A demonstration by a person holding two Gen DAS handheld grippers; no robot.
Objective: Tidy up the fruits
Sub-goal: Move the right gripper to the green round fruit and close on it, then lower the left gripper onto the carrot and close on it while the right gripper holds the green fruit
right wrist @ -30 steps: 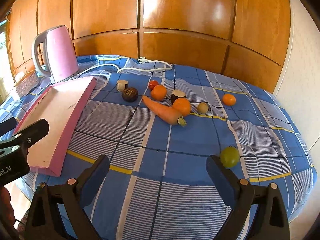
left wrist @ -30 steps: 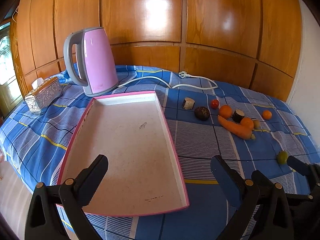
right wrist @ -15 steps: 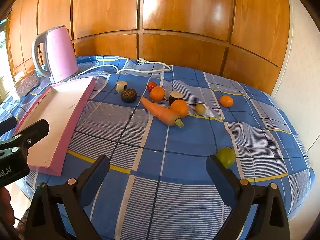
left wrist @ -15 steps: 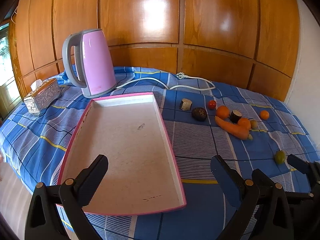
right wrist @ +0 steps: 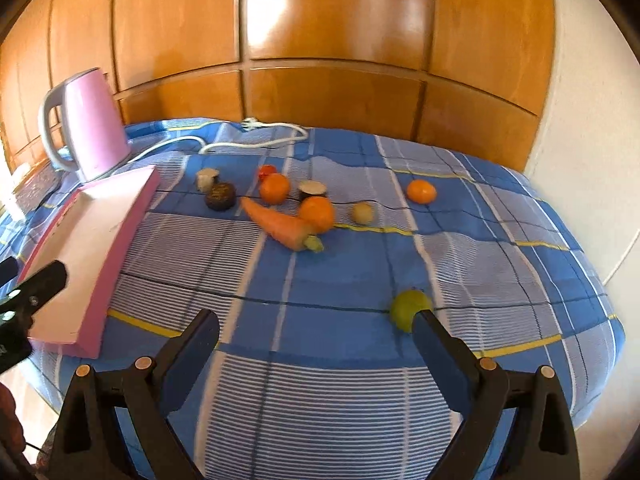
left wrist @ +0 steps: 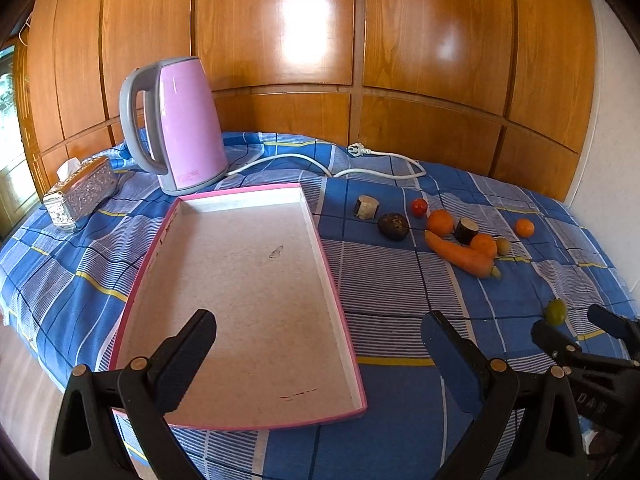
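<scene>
Fruits (right wrist: pixel 276 189) scattered on the blue checked table (right wrist: pixel 360 264), right of the pink tray (left wrist: pixel 240 280).
Both grippers, left (left wrist: pixel 318 346) and right (right wrist: pixel 316 336), hover with fingers spread wide, empty; a green fruit (right wrist: pixel 408 308) sits beside the right one.

Right tool's finger (right wrist: pixel 440 344) covers part of the green fruit (right wrist: pixel 408 306); tissue box (right wrist: pixel 30 184) blurred and half behind the kettle (right wrist: pixel 86 124).
</scene>
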